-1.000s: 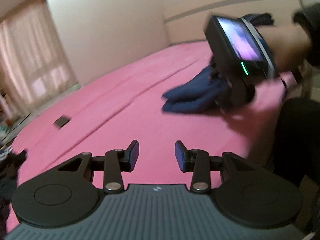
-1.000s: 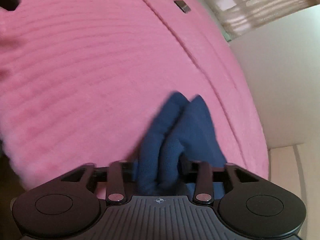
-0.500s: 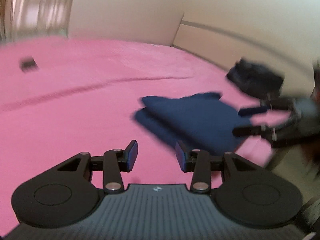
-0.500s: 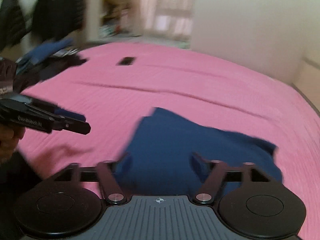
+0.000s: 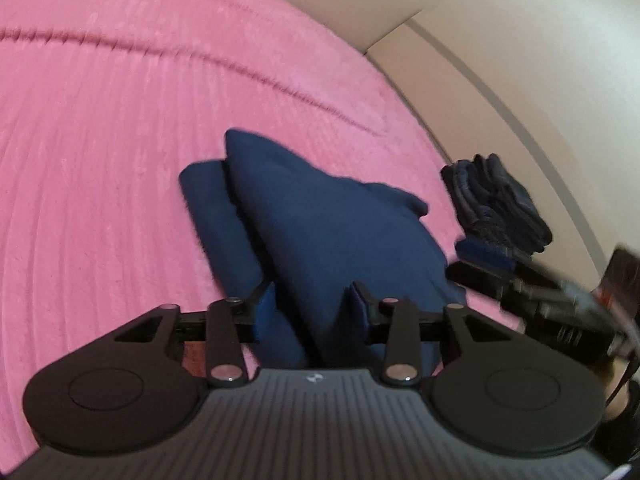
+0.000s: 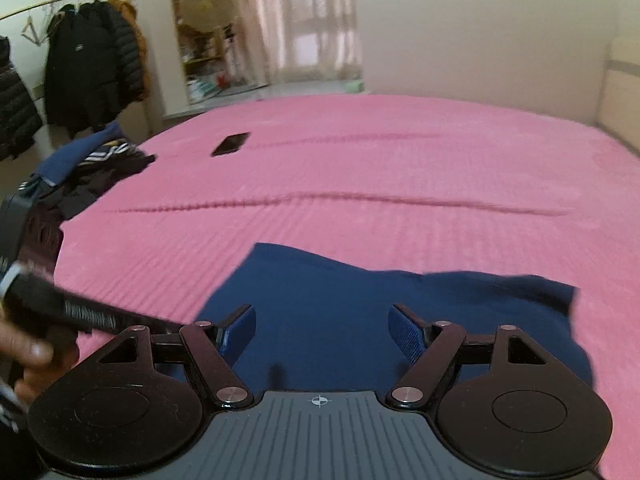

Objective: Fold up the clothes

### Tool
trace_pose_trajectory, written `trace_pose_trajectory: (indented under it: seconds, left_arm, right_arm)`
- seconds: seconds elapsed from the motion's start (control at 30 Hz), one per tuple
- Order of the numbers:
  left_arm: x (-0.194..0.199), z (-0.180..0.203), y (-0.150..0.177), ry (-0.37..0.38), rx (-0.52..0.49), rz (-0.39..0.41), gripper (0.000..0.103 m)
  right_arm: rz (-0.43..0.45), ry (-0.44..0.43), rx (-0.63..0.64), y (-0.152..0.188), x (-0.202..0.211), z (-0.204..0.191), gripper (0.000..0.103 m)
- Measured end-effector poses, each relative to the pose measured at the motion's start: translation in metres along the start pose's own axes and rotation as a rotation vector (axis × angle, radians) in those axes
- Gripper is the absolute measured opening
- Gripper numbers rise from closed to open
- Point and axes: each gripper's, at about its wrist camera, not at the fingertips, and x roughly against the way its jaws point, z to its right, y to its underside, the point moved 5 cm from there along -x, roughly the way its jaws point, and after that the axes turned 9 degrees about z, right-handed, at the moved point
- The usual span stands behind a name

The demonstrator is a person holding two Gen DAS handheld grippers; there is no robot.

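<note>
The dark navy-blue knit garment (image 6: 360, 320) lies on the pink ribbed bedspread (image 6: 360, 168) at the near edge, already doubled into layers — folded, I judge, though its right end bunches up.

My right gripper (image 6: 322, 334) hangs over it with its jaws spread wide, holding nothing. My left gripper (image 5: 310, 306) is part open astride the near end of the cloth; I cannot tell if its pads touch.

A small stack of dark folded clothes (image 5: 498, 204) sits to the right by the headboard; a loose heap of dark and striped clothes (image 6: 92, 168) waits far left — so more is left. Beyond: a black phone (image 6: 231, 143), hung coats, pale curtains.
</note>
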Motion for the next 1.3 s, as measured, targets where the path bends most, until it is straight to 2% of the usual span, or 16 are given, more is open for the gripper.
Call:
trace_pose_trajectory:
  seconds: [0.03,0.13,0.2,0.33,0.43,0.6,0.77,0.8,0.83,0.93,1.13,1.2,1.3]
  left_arm:
    - [0.001,0.001,0.002,0.002,-0.003,0.013,0.011]
    - [0.021,0.009,0.010,0.008,-0.034,0.106,0.009]
    - [0.034,0.010,0.024,-0.002,-0.024,0.138,0.009]
    - [0.027,-0.010,0.042,0.000,0.063,0.110,0.012]
    - [0.026,-0.009,0.028,0.010,0.036,0.103,0.021]
    - [0.016,-0.024,-0.002,-0.020,0.033,0.090,0.029]
    - [-0.003,-0.035,-0.025,-0.069,0.026,0.091,0.028]
    - [-0.007,-0.037,-0.028,-0.085,0.009,0.087,0.019]
    - [-0.012,-0.039,-0.029,-0.098,-0.011,0.079,0.016]
    - [-0.024,-0.042,-0.030,-0.130,-0.068,0.065,0.016]
    - [-0.021,-0.045,-0.035,-0.169,-0.095,0.066,0.020]
    - [-0.014,-0.043,-0.036,-0.201,-0.121,0.076,0.021]
    - [0.006,-0.037,-0.035,-0.245,-0.180,0.089,0.017]
  right_arm:
    - [-0.010,-0.001,0.003,-0.001,-0.008,0.000,0.076]
    - [-0.019,-0.035,0.028,-0.004,-0.018,-0.006,0.076]
    - [-0.035,-0.049,0.036,-0.001,-0.026,-0.009,0.076]
    - [-0.075,-0.043,0.040,0.003,-0.041,-0.008,0.076]
    - [-0.068,-0.039,0.040,0.003,-0.042,-0.007,0.076]
    - [-0.052,0.009,-0.026,0.011,-0.035,0.004,0.076]
    - [-0.087,0.025,-0.084,0.035,-0.024,0.017,0.077]
    - [-0.087,0.017,-0.092,0.038,-0.023,0.020,0.079]
    - [-0.082,0.005,-0.100,0.040,-0.022,0.022,0.083]
    - [-0.074,-0.007,-0.132,0.039,-0.018,0.031,0.083]
    - [-0.018,0.097,-0.300,0.044,0.001,0.072,0.083]
    - [-0.016,0.178,-0.314,0.049,0.015,0.083,0.083]
    - [0.000,0.234,-0.340,0.054,0.041,0.088,0.083]
